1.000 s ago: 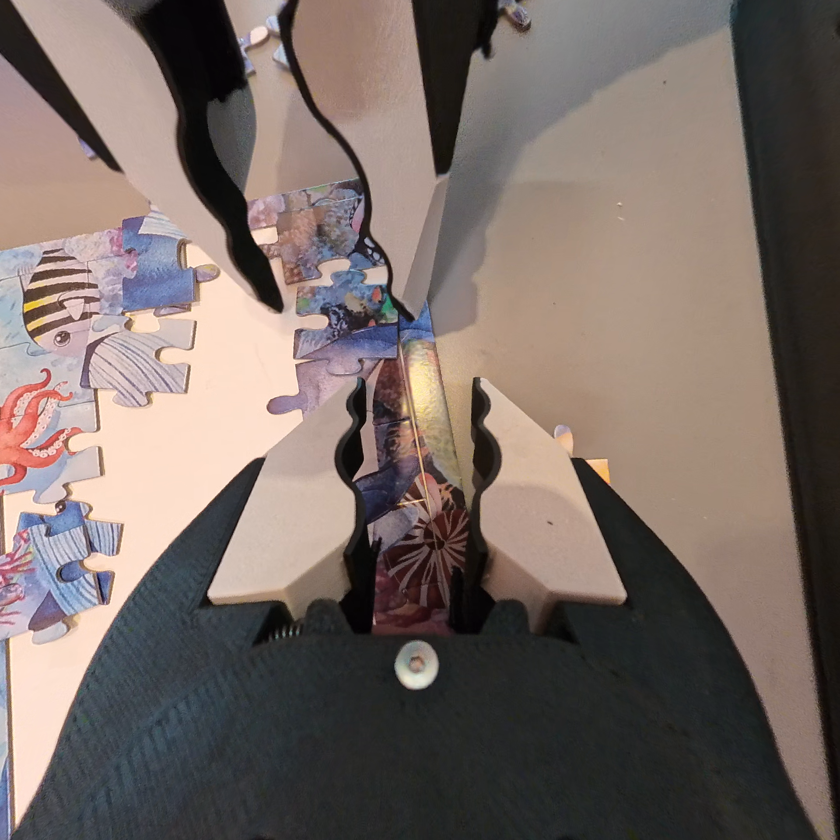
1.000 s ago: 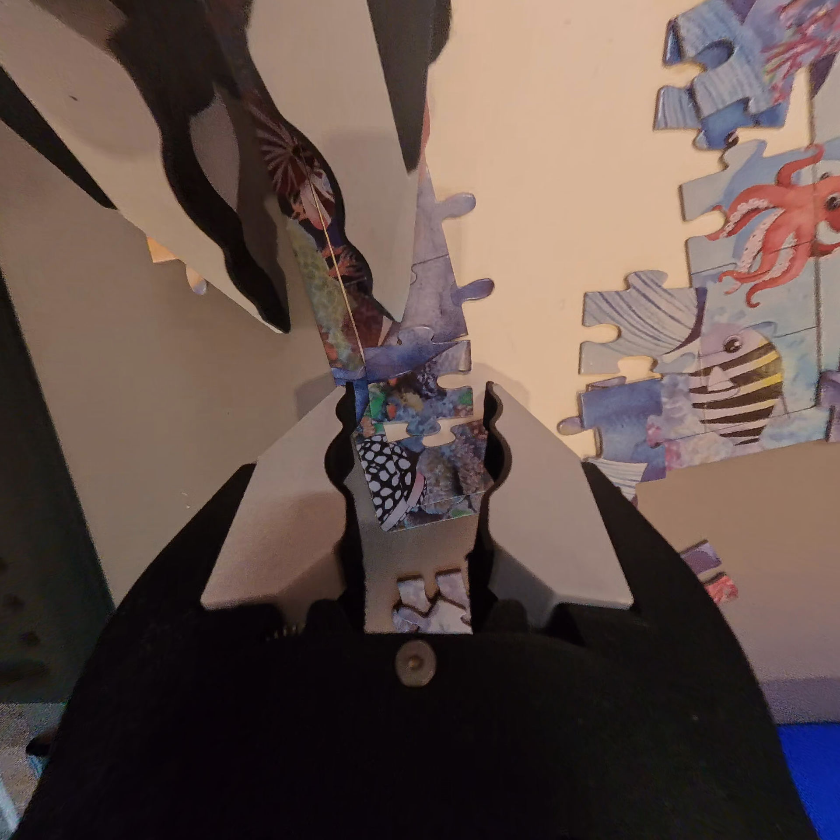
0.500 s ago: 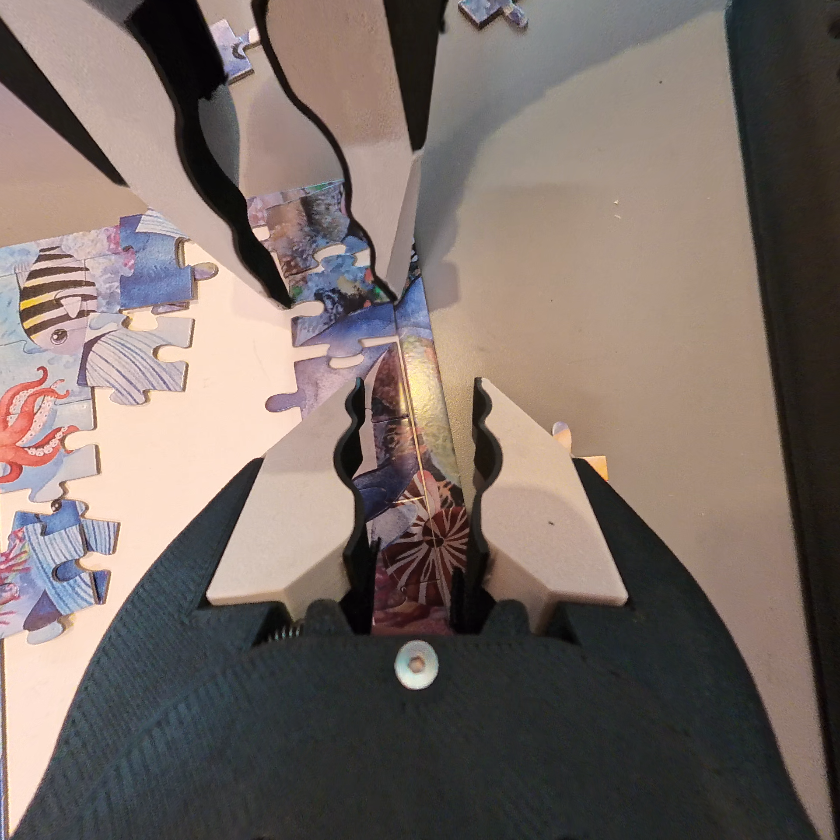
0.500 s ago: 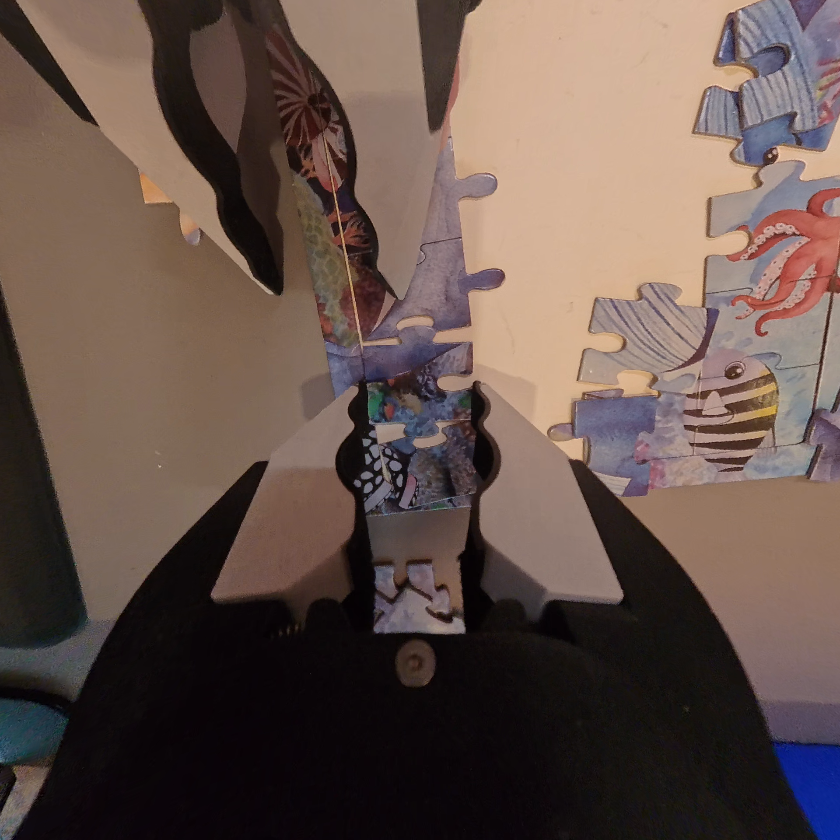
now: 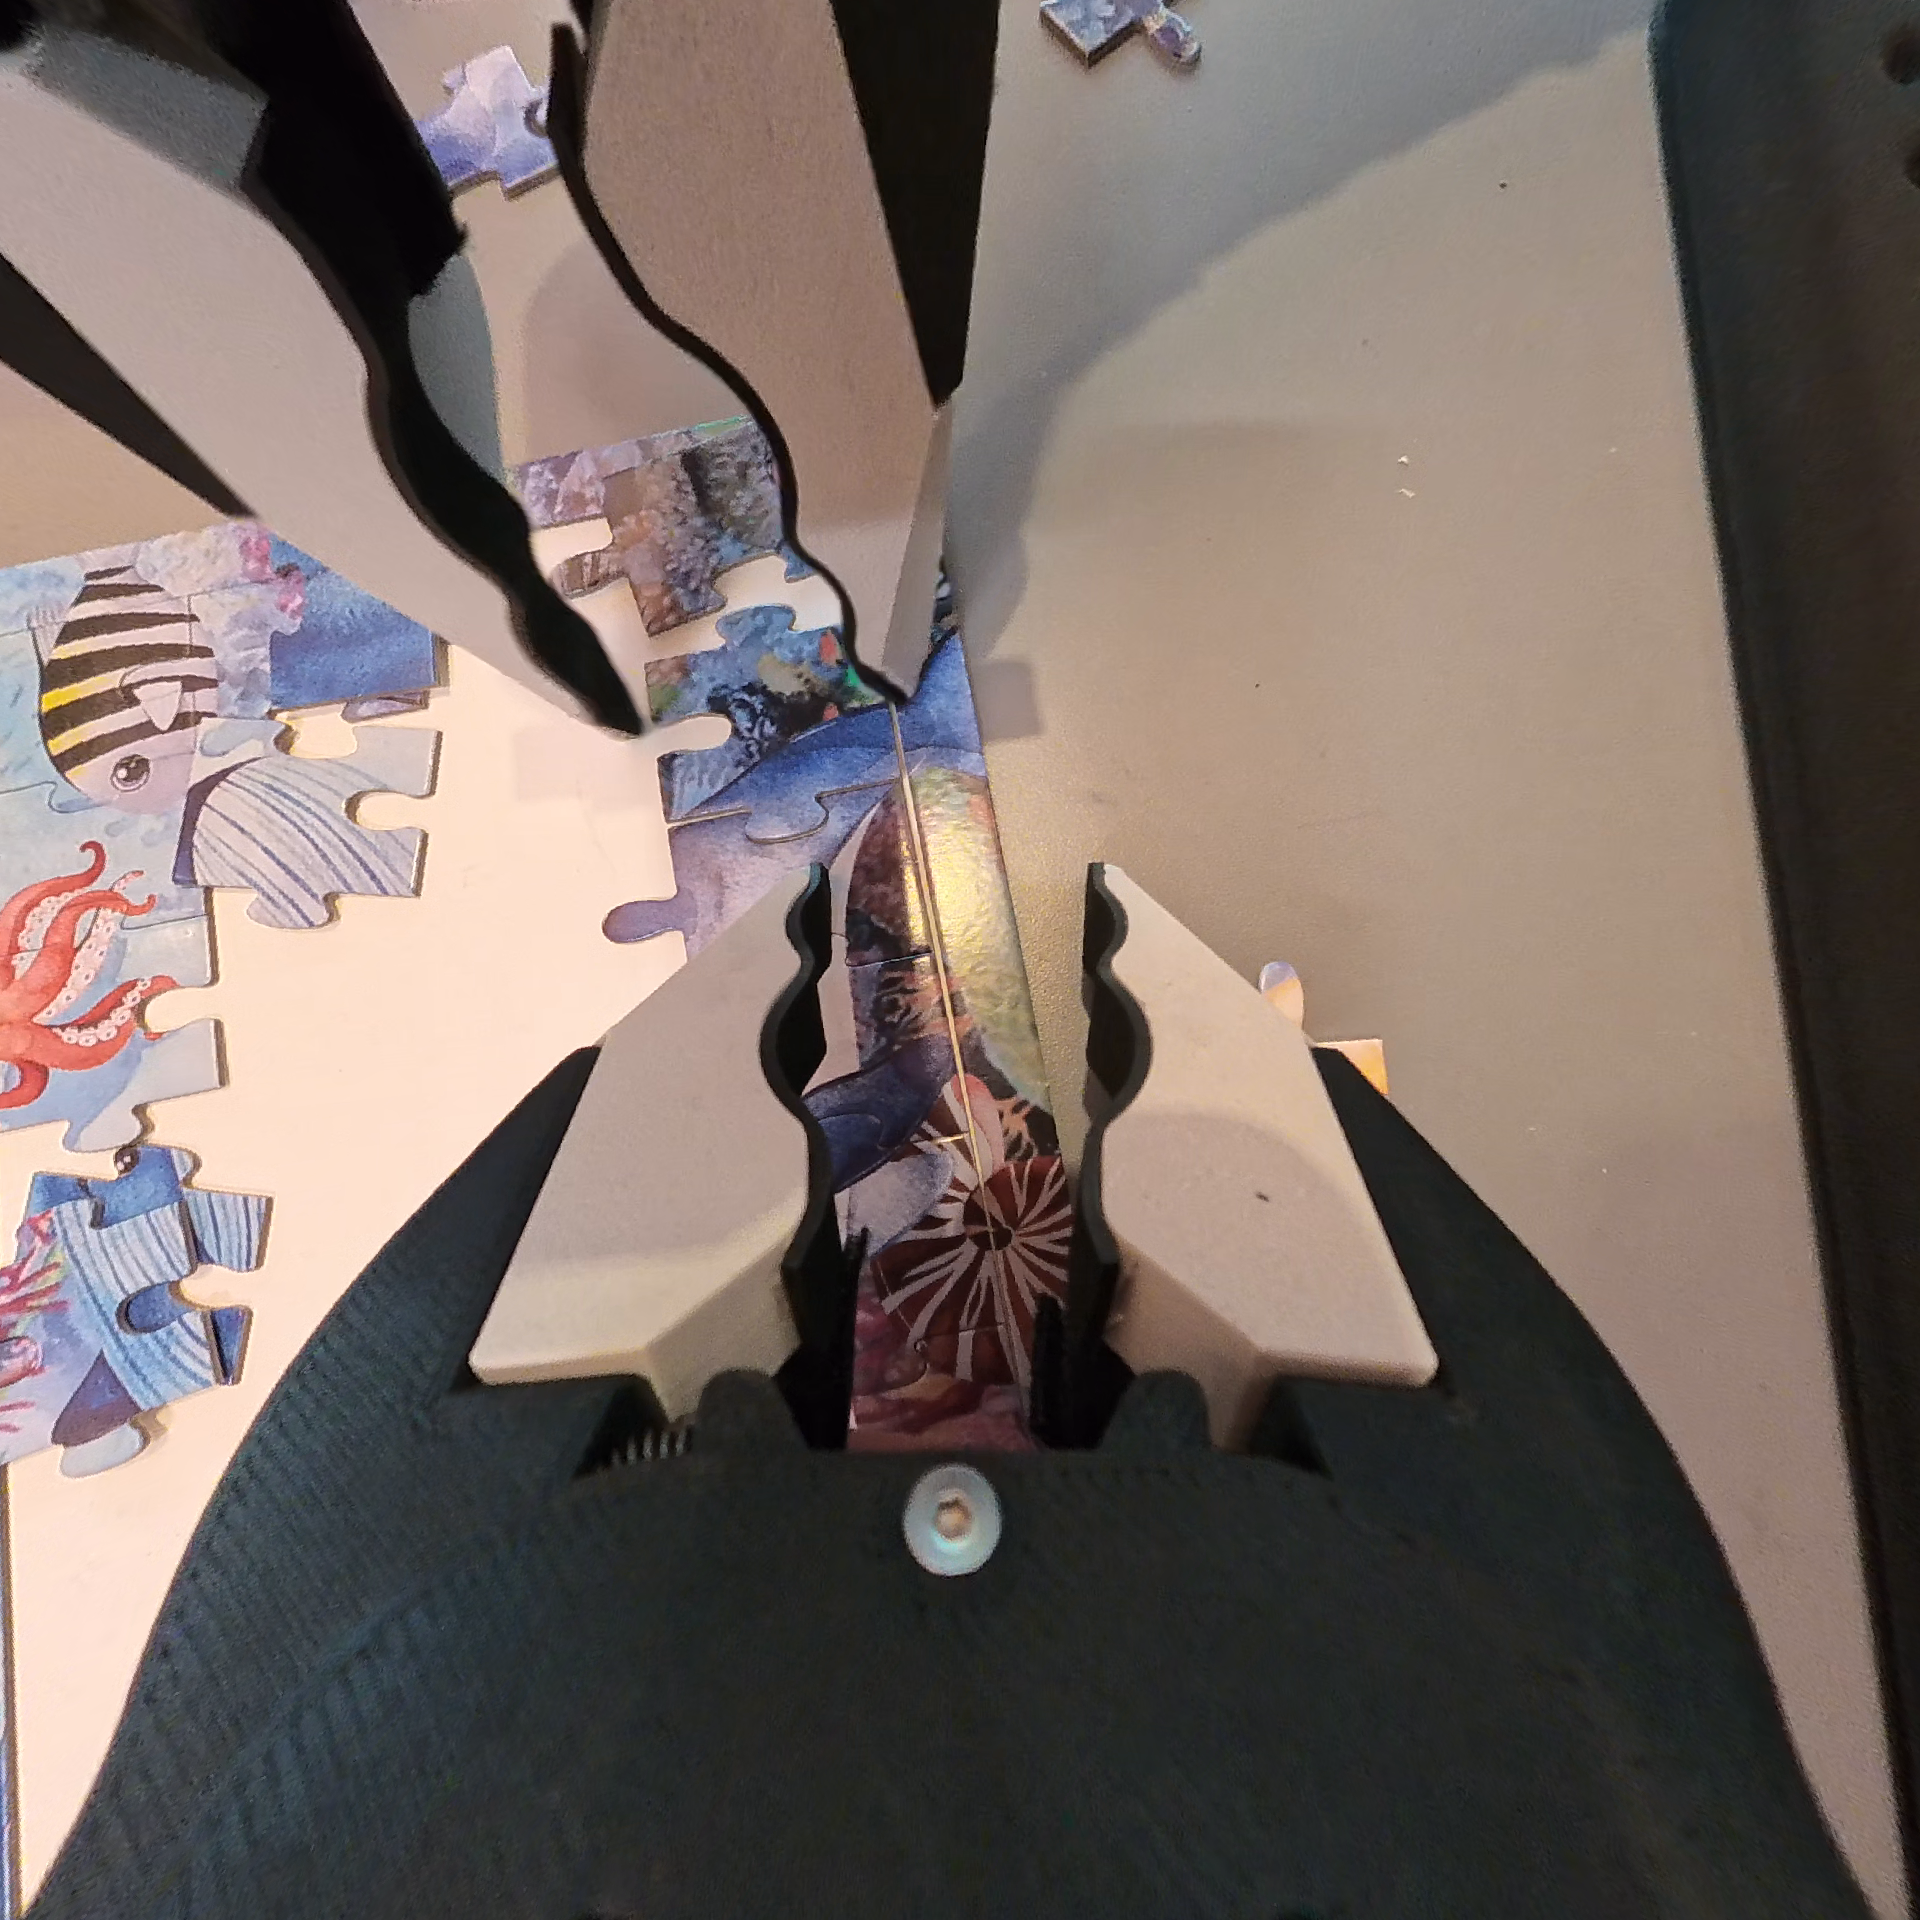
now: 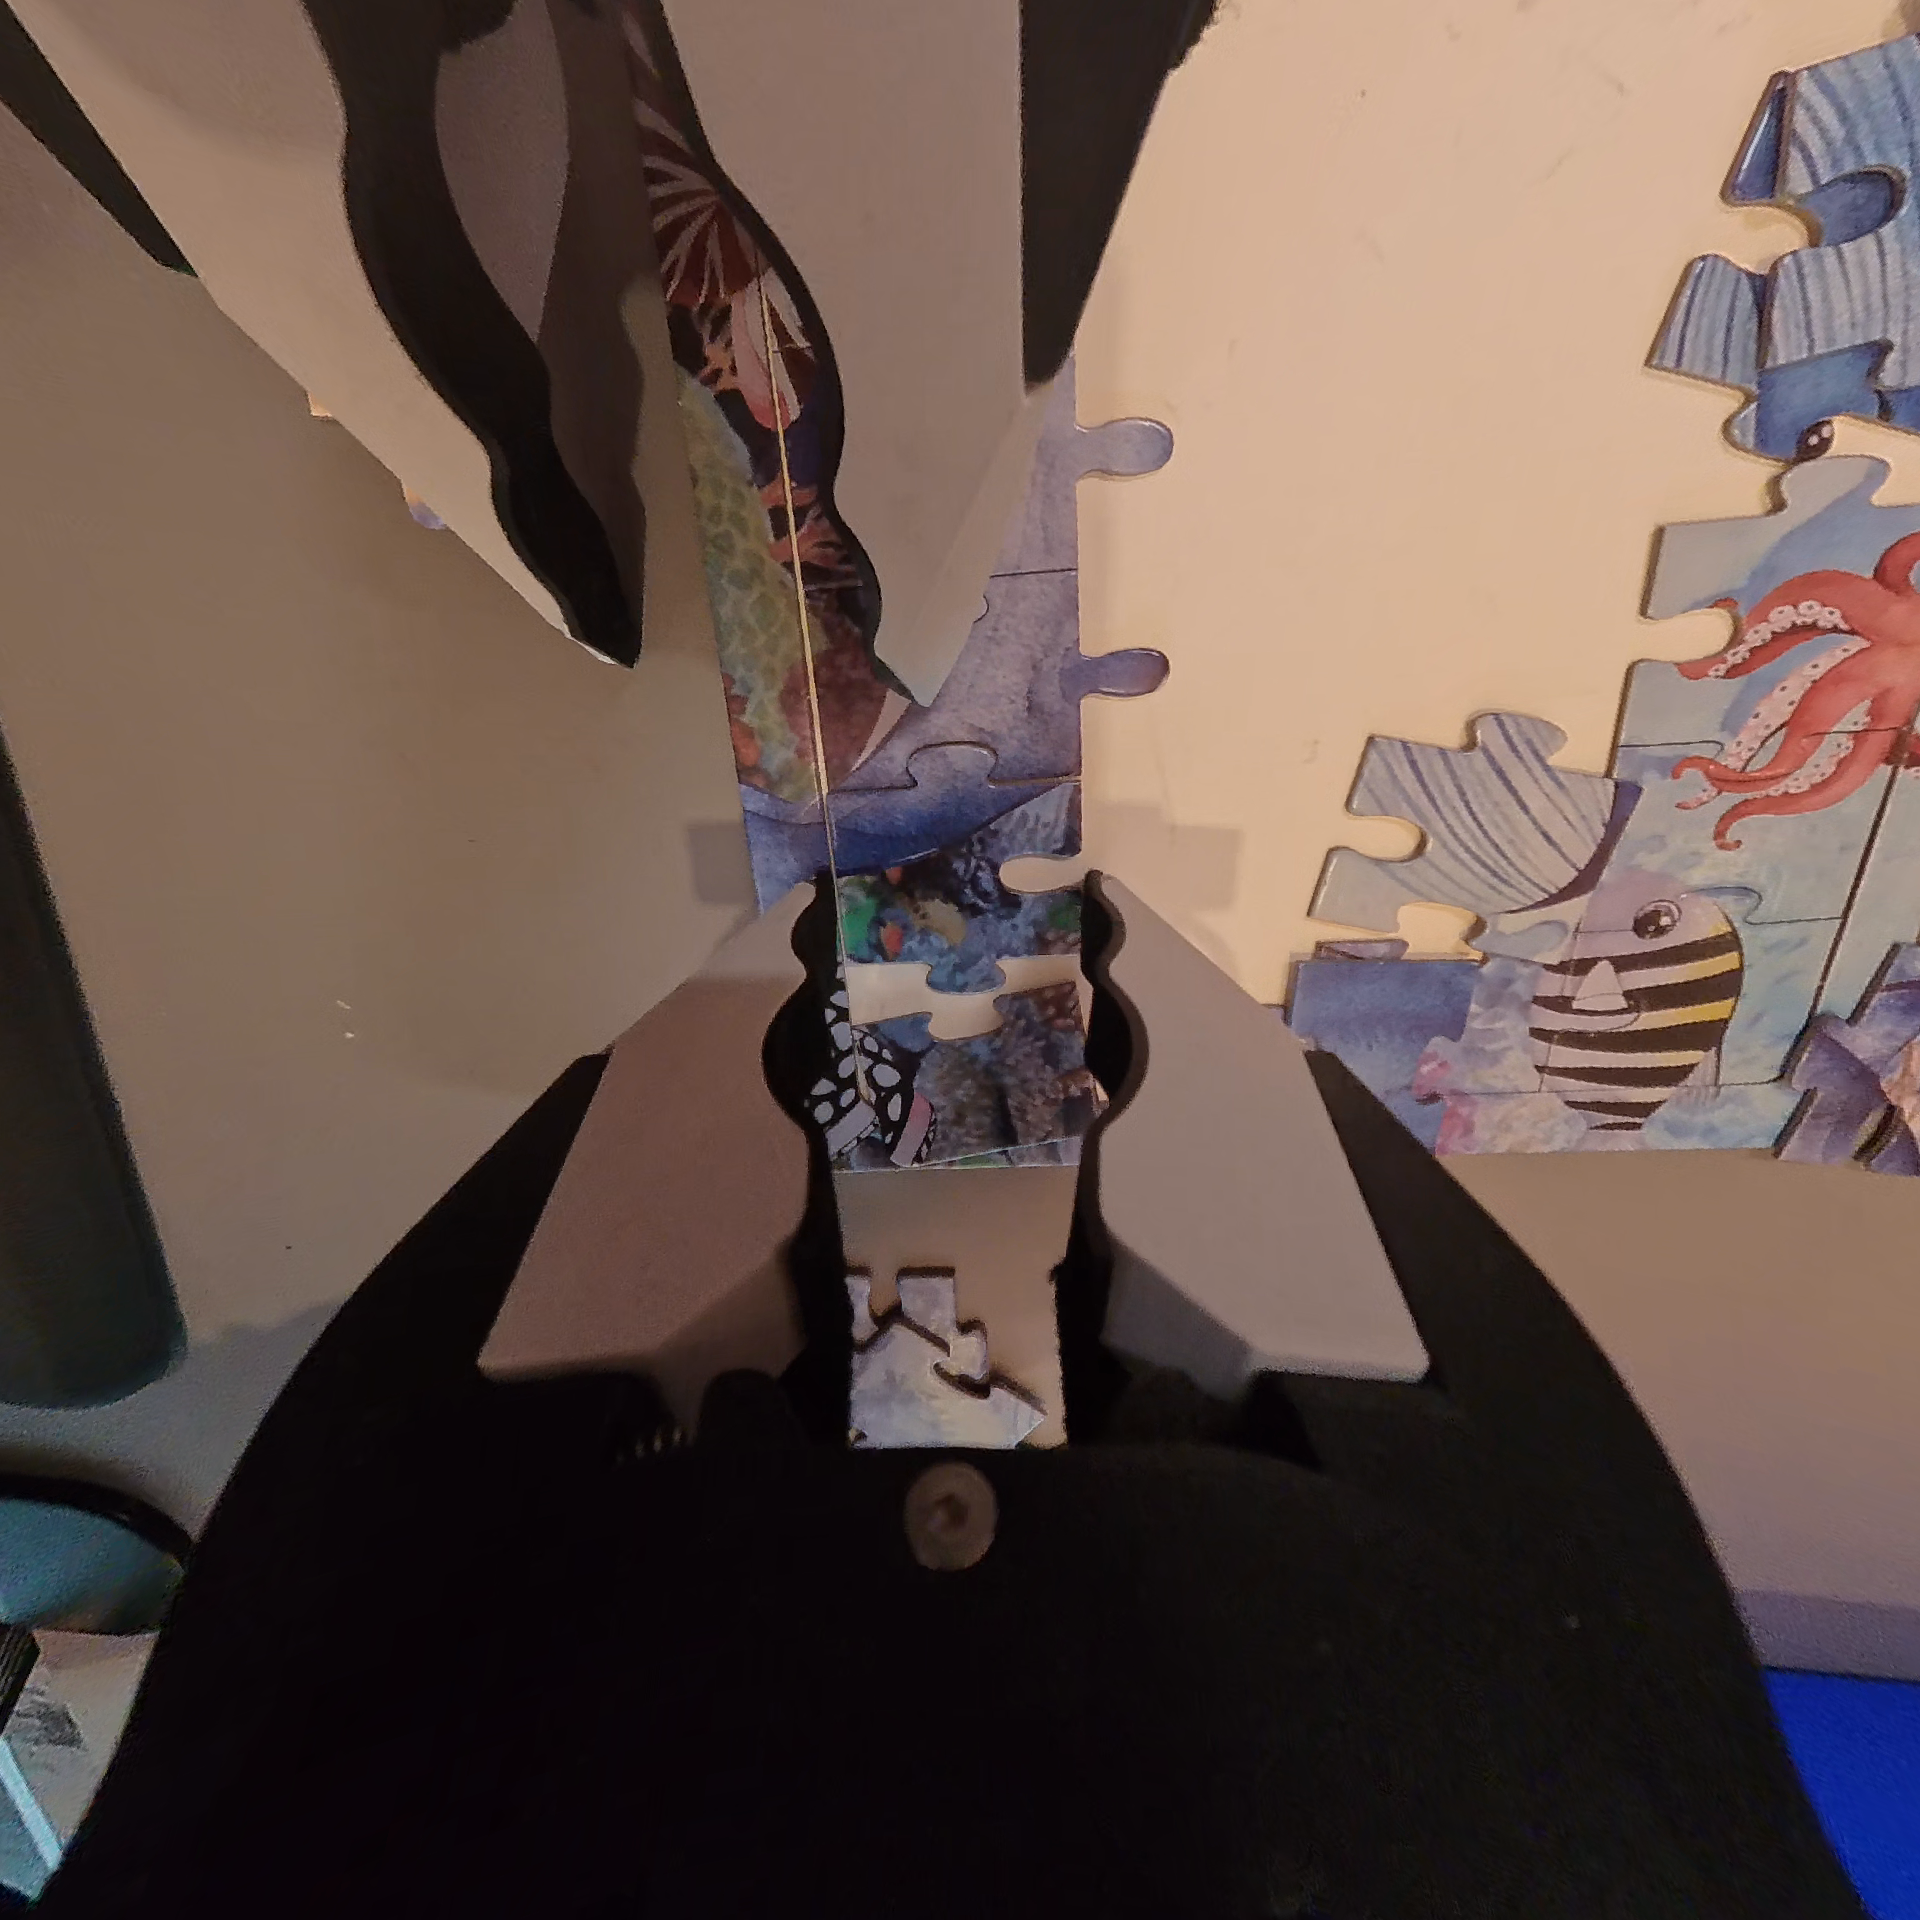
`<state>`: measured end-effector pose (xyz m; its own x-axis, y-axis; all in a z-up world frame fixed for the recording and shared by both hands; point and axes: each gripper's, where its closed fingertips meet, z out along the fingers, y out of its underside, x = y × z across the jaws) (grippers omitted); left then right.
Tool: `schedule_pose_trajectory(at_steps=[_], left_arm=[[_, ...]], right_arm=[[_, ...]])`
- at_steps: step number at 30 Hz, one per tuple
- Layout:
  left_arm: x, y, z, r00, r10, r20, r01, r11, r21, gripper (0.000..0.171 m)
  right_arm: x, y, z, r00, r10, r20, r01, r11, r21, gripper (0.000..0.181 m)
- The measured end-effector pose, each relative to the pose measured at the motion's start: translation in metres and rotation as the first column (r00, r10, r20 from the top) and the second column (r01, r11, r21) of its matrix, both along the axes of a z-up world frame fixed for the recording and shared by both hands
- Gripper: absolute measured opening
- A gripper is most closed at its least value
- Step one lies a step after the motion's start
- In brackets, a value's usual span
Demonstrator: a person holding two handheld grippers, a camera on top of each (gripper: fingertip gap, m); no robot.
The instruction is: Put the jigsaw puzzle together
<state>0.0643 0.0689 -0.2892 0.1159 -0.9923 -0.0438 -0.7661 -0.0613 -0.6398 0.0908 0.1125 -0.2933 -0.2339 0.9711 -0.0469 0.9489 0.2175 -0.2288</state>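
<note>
A strip of joined puzzle pieces (image 5: pixel 935 987) lies along the right edge of a cream board (image 5: pixel 416 1039). My left gripper (image 5: pixel 951 883) hovers over the strip, jaws a little apart and holding nothing. My right gripper (image 6: pixel 951 894) faces it, jaws equally apart, straddling the end piece with a spotted fish and coral (image 6: pixel 977 1081), which lies flat with a narrow gap to the strip (image 6: pixel 1039 727). In the left wrist view the right gripper (image 5: pixel 758 701) has its tips down at the strip's end, either side of that piece (image 5: pixel 675 540).
A joined section with a striped fish (image 5: pixel 125 675) and a red octopus (image 5: pixel 52 987) lies to the left; it also shows in the right wrist view (image 6: pixel 1621 997). Loose pieces (image 5: pixel 488 125) lie behind. Grey table (image 5: pixel 1351 727) ends at a dark edge (image 5: pixel 1787 727).
My right gripper has turned into line with the strip and shifted slightly left in the left wrist view. The left gripper and the pieces have barely moved.
</note>
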Motion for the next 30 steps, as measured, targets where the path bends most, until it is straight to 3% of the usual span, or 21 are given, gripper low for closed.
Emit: schedule_pose_trajectory(at_steps=[1,5,8,10,13,17,21,26,30], left_arm=[[0.000,0.000,0.000,1.000,0.000,0.000,0.000,1.000,0.000,0.047],[0.000,0.000,0.000,1.000,0.000,-0.002,0.000,1.000,0.000,0.047],[0.000,0.000,0.000,1.000,-0.001,-0.002,0.001,1.000,-0.001,0.048],[0.000,0.000,0.000,1.000,-0.001,-0.003,0.001,1.000,0.000,0.048],[0.000,-0.001,0.000,1.000,0.001,-0.004,-0.001,1.000,0.001,0.048],[0.001,-0.001,0.000,1.000,0.002,-0.005,-0.002,1.000,0.001,0.048],[0.000,-0.001,0.000,1.000,0.003,-0.008,-0.003,1.000,0.001,0.048],[-0.001,-0.001,0.001,1.000,-0.004,-0.012,0.004,1.000,0.002,0.047],[-0.001,-0.001,0.001,1.000,-0.007,-0.019,0.007,1.000,0.002,0.046]], right_arm=[[0.000,0.001,0.001,1.000,-0.013,-0.006,0.013,1.000,0.005,0.052],[-0.003,0.001,0.010,0.997,-0.040,-0.071,0.041,0.999,0.007,0.048],[-0.013,-0.002,0.022,0.983,-0.068,-0.173,0.068,0.998,-0.004,0.013],[-0.016,-0.003,0.015,0.979,-0.082,-0.189,0.084,0.996,0.003,0.000],[-0.017,-0.006,0.003,0.975,-0.105,-0.195,0.105,0.994,-0.013,0.000],[-0.021,-0.003,0.011,0.968,-0.109,-0.227,0.117,0.993,0.020,0.000],[-0.020,-0.004,0.002,0.973,-0.108,-0.205,0.114,0.993,0.016,0.000],[-0.004,0.010,0.021,0.950,-0.180,-0.254,0.194,0.980,0.034,0.000],[0.032,0.017,0.021,0.953,-0.228,-0.197,0.239,0.970,0.034,0.040]])
